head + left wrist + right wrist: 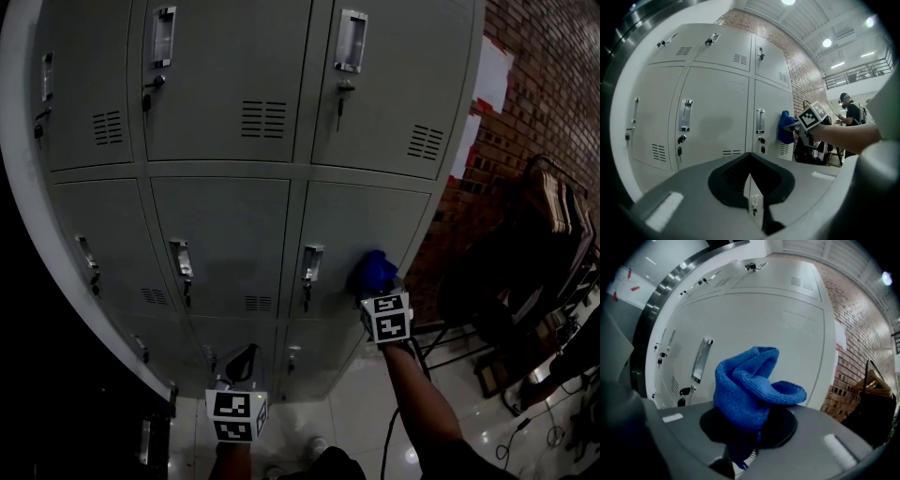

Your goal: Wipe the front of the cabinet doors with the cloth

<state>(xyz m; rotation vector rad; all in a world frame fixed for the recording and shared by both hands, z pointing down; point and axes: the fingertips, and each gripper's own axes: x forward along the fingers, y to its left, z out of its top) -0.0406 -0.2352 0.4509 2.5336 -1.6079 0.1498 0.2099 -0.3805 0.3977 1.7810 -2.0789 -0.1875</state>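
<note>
- The cloth [750, 390] is a blue knit bunch. It sits against or just off the right half of a lower door [370, 220], right of the handle [312, 262]. No view settles whether it touches.
- It looks soft, light and floppy, with nothing to break. It will likely fold and drag rather than slide flat, so a grip low on the bunch with plenty of loose fabric ahead of the tips seems best.
- The right gripper [743, 446] has its jaws clamped on the cloth's lower end, and the rest billows out in front. In the head view this gripper [373, 289] is held out at the door.
- The left gripper [751, 187] has its jaws together at the tips with nothing between them. It hangs low and left, away from the doors, and in the head view [242, 364] it is well apart from the cloth.
- The doors are smooth grey painted metal, probably easy to glide over. Handles, keys [343, 94] and vent slots [263, 119] stick out or break the face and could snag the knit.
- A brick wall [534, 84] stands to the right of the cabinet, with a glossy tiled floor [375, 412] below.
- A rack [553, 202] with hanging items stands further right, and the left gripper view shows a person [850, 112] in the distance.
</note>
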